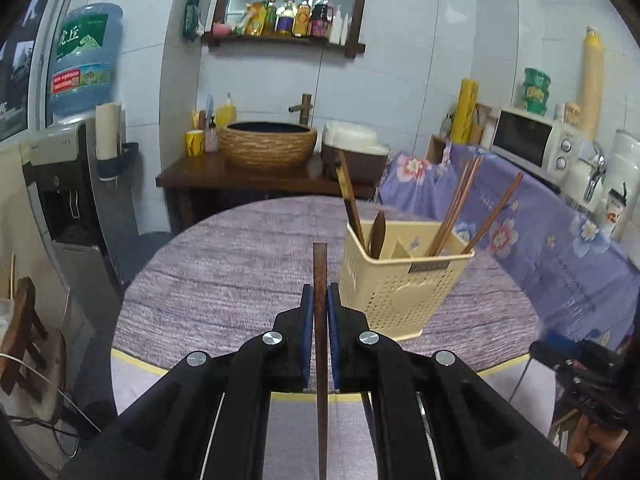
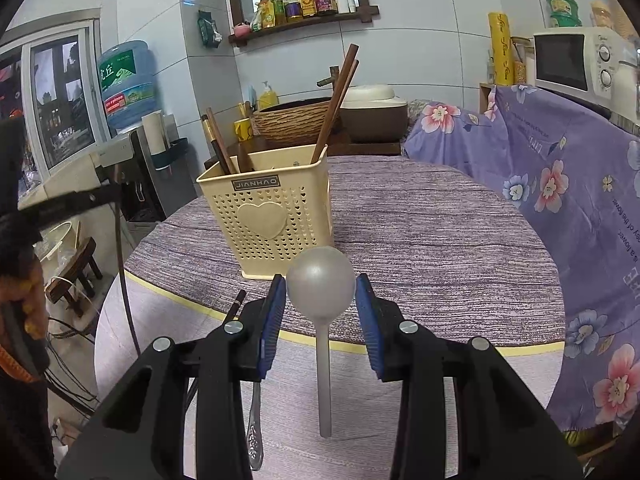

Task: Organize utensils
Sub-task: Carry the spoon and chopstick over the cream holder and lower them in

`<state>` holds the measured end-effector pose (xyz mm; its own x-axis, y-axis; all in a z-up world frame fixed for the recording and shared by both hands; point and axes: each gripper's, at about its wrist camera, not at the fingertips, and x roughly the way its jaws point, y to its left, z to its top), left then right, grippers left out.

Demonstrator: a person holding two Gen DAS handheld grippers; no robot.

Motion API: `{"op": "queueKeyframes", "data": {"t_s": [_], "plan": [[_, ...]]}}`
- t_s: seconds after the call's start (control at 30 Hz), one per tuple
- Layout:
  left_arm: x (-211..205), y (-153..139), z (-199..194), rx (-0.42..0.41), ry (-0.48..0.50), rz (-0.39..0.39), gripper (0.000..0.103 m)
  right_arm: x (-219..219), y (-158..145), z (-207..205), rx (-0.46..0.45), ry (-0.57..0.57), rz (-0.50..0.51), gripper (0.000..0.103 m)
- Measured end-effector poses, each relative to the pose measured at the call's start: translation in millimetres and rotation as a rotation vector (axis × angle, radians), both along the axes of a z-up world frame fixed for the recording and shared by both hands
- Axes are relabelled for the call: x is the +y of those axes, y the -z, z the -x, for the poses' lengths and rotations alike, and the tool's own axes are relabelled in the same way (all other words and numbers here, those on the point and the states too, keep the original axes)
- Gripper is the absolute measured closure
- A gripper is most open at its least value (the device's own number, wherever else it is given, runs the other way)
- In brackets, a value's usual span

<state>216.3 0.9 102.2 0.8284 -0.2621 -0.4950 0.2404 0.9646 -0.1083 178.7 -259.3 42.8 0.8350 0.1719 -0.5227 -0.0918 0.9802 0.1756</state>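
Observation:
A cream perforated utensil holder stands on the round table, with several wooden chopsticks and a dark wooden spoon upright in it. My left gripper is shut on a dark wooden chopstick, just left of the holder. In the right wrist view the holder stands ahead. My right gripper is shut on the bowl of a grey metal spoon, its handle hanging toward me. A metal utensil handle and a dark chopstick tip lie below the left finger.
The round table has a purple-grey cloth with a yellow rim. A floral purple cover drapes a counter at the right, with a microwave on top. A water dispenser stands at the left. A basin sink stands behind.

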Motion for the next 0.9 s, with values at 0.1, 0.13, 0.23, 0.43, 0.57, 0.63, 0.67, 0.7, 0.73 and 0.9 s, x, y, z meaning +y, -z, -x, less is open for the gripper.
{"op": "queueKeyframes", "data": {"t_s": [0.1,0.13,0.23,0.43,0.57,0.63,0.67,0.7,0.73,0.9], "plan": [[4.9,-5.5,-1.7,-0.008,0.007,0.028,0.095,3.0,-0.2,-0.1,0.0,-0.001,0.003,0.066],[6.6,-5.0,-0.2,-0.013,0.007,0.031,0.095,3.9,-0.4,0.0,0.0,-0.003,0.004,0.066],[4.9,-1.6,1.6,-0.021,0.007,0.032,0.095,5.5,-0.3,0.5,0.001,-0.009,0.004,0.066],[8.4,-8.6,2.6,-0.027,0.032,0.059,0.095,10.8,-7.5,-1.4,-0.014,-0.032,-0.001,0.066],[9.4,-34.3,1.2,-0.068,0.056,0.084,0.095,15.9,-31.5,-10.2,-0.055,-0.068,-0.023,0.066],[6.2,-56.9,-2.2,-0.105,0.073,0.102,0.095,23.1,-56.7,-18.7,-0.113,-0.082,-0.007,0.066],[4.2,-68.6,-3.8,-0.128,0.077,0.109,0.095,27.0,-71.1,-24.3,-0.144,-0.087,0.001,0.066],[0.5,-82.6,-5.9,-0.158,0.082,0.116,0.095,30.9,-86.4,-29.9,-0.18,-0.093,0.008,0.066],[-4.1,-97.9,-8.8,-0.193,0.082,0.12,0.095,34.8,-102.8,-36.7,-0.215,-0.097,0.014,0.066],[-30.0,-149.1,-40.4,-0.324,0.064,0.165,0.095,50.3,-161.4,-68.7,-0.372,-0.061,0.033,0.066]]}}
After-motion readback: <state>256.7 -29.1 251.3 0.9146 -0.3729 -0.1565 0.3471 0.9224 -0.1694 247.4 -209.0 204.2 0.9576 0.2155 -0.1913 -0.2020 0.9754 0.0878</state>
